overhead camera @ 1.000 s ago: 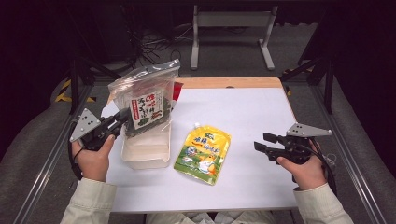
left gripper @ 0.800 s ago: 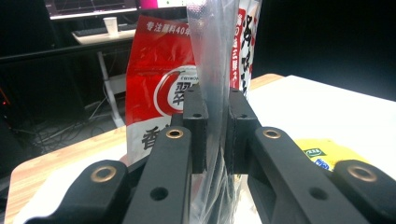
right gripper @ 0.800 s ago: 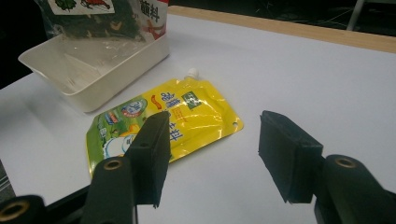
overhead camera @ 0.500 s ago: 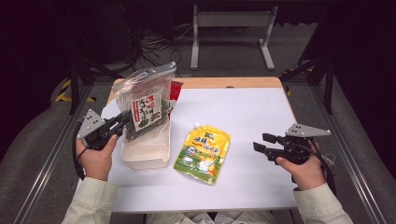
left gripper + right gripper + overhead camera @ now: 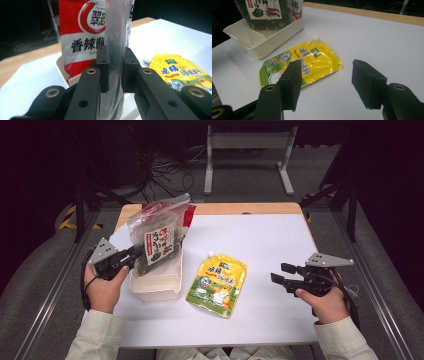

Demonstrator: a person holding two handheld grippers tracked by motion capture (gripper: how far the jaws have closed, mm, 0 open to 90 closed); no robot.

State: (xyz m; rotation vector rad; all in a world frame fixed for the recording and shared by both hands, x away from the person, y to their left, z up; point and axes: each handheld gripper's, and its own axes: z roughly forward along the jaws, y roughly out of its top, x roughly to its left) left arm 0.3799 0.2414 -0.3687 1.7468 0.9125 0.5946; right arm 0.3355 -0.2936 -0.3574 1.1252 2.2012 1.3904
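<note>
Left tongs (image 5: 134,256) are clamped on one clear seaweed packet (image 5: 157,240), long axis upright, in the white tray (image 5: 155,287). Right tongs (image 5: 281,273) gape, holding nothing. One yellow pouch (image 5: 218,280) lies on the bench (image 5: 260,240), spout pointing away.

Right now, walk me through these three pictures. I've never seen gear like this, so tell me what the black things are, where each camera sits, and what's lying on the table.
A person sits at a white table with a hand-held tool in each hand. Each tool ends in two black jaws.

The wide picture comes from a camera overhead. The other two come from cameras riding on the tools, looking along the jaws.

The left tongs are shut on the edge of a clear seaweed bag, which stands in a white tray. A red packet stands in the tray behind it.

The right tongs are open and hold nothing. A yellow spouted pouch lies flat on the table between the tray and those tongs.
</note>
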